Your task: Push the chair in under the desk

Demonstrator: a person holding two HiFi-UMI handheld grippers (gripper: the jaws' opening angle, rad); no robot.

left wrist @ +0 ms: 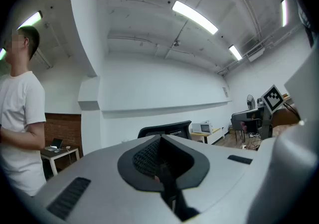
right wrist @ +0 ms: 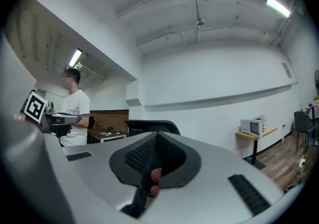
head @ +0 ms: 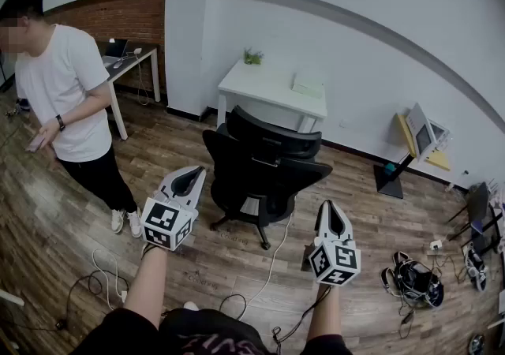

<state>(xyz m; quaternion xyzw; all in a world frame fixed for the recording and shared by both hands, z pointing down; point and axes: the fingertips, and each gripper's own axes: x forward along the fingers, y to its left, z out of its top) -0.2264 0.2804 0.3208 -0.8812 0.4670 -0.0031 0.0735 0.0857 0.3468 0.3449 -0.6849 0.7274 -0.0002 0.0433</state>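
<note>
Near the black chair, left tool and right tool hover, jaws together, empty.

The person is wearing a dark garment carrying faint lettering. The left gripper and right gripper are showing smooth pale grey shells, each tapering to a black hollow around textured black fingers. Dark ribbed strips are lining the shells. The left cube and right cube are displaying black square markers on white.
</note>
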